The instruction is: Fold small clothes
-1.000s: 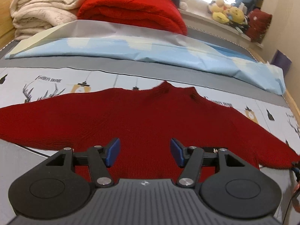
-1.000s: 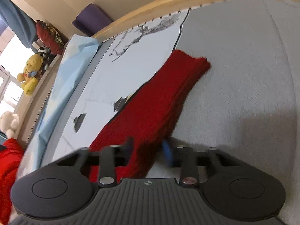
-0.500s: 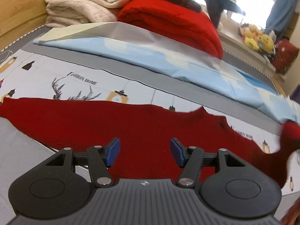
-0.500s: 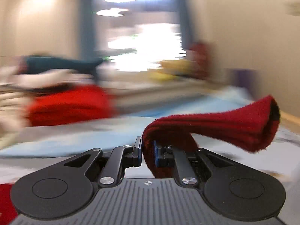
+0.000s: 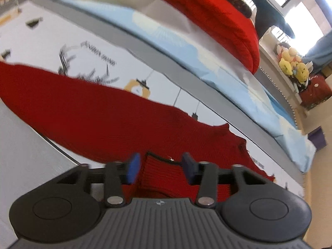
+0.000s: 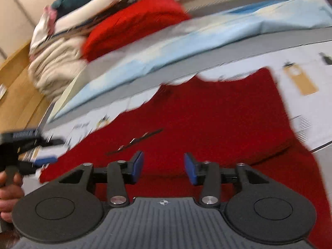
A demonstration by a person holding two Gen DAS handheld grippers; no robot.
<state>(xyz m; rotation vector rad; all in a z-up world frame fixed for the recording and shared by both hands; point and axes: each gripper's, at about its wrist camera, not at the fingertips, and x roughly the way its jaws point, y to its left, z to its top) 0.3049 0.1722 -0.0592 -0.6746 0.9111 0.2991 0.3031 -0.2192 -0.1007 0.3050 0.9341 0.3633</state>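
Observation:
A dark red knit sweater lies flat on the printed bed sheet. Its left sleeve stretches to the left in the left wrist view. Its right sleeve is folded over the body, and the ribbed cuff lies between the open fingers of my left gripper. In the right wrist view the sweater fills the middle. My right gripper is open and empty just above it. My left gripper also shows at the left edge there.
A light blue folded sheet lies behind the sweater. A bright red blanket and cream blankets are stacked at the back. Stuffed toys sit on a ledge. Grey bedding lies at the near left.
My right gripper carried the right sleeve across over the sweater's body, let it go and opened. My left gripper swung left and lower, and the cuff now lies between its fingers.

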